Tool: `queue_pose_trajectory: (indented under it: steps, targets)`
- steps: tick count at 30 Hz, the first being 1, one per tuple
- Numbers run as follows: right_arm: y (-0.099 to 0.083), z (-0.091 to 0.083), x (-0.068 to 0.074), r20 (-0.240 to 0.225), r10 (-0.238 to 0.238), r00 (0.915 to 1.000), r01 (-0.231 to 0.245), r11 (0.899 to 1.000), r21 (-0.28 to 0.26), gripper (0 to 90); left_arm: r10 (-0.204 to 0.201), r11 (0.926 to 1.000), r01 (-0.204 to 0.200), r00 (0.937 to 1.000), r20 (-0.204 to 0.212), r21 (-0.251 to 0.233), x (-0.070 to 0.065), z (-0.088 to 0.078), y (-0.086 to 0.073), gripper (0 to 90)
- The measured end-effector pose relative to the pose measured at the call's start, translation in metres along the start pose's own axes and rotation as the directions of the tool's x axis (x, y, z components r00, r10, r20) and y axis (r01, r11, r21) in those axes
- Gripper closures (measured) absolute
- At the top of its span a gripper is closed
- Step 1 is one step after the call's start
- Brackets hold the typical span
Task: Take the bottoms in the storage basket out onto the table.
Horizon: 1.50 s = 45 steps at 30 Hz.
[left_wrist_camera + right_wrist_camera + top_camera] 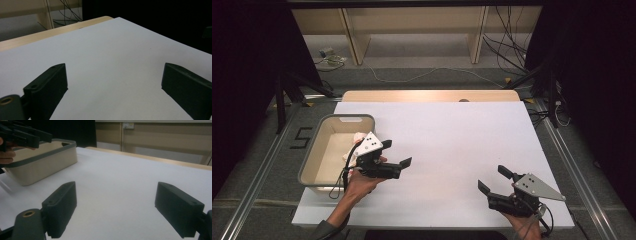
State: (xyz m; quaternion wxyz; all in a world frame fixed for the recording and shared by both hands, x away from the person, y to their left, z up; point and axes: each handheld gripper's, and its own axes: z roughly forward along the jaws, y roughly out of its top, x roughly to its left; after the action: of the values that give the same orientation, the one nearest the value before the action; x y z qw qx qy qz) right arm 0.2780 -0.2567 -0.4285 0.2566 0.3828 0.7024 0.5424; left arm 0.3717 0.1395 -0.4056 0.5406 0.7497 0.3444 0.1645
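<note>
Looking down from the high view, the left gripper (398,153) was held at about 9 o'clock on the white table cover (452,145), just beside the right rim of a beige bin (314,150). Its jaws stood released, spread wide with nothing between them, pointing toward 3 o'clock. The left gripper view confirmed this: two black jaws well apart over bare white surface, with the wooden table edge (50,32) beyond at 11 o'clock.

The bin was the thing nearest the left gripper. It was a rectangular tub with rounded corners, a cream-coloured body and a darker grey rim running all the way round. A slot-like handle opening showed in its far short wall. It sat upright at the left edge of the cover, long axis running from 6 to 12 o'clock. Something pale and crumpled (357,140) lay inside near the right wall, partly hidden by the gripper's grey three-cornered plate; what it was could not be told. In the right gripper view the bin (42,162) appeared at 10 o'clock, its side wall plain and smooth.

The right gripper (495,181) was held at about 5 o'clock on the cover, well apart from the bin, jaws likewise released and empty, pointing toward 10 o'clock. Its own view showed both jaws spread over bare white surface, ribbed pads (62,220) visible on the left jaw's inner face.
</note>
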Motion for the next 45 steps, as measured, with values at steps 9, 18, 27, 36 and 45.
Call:
queue_pose_trajectory:
  steps: [9, 18, 27, 36, 45]
  targets:
    - [0.000, 0.001, 0.000, -0.003, -0.001, 1.0000, 0.001, 1.000, 0.004, 18.6, -0.022, 0.9989, 0.020, 0.9983, 0.055, 0.042, 0.009, 0.010, 0.013, 8.2]
    - [-0.001, 0.001, -0.001, -0.003, -0.002, 1.0000, 0.002, 1.000, 0.010, 18.6, 0.008, 0.9986, -0.011, 0.9987, 0.051, 0.052, 0.011, 0.004, 0.022, 9.7]
    - [-0.001, -0.001, -0.001, 0.002, -0.005, 1.0000, 0.005, 1.000, 0.012, 18.6, 0.000, 0.9957, 0.004, 0.9989, -0.046, 0.092, 0.029, -0.004, 0.027, 7.5]
    - [-0.001, -0.001, 0.000, 0.002, -0.020, 0.9998, 0.020, 1.000, 0.018, 18.6, 0.026, 0.9925, -0.013, 0.9941, -0.105, 0.122, 0.040, -0.010, 0.026, 7.3]
    - [-0.001, -0.002, -0.001, 0.004, -0.014, 0.9999, 0.014, 1.000, 0.015, 18.6, 0.057, 0.9859, -0.033, 0.9880, -0.144, 0.164, 0.048, -0.014, 0.024, 7.3]
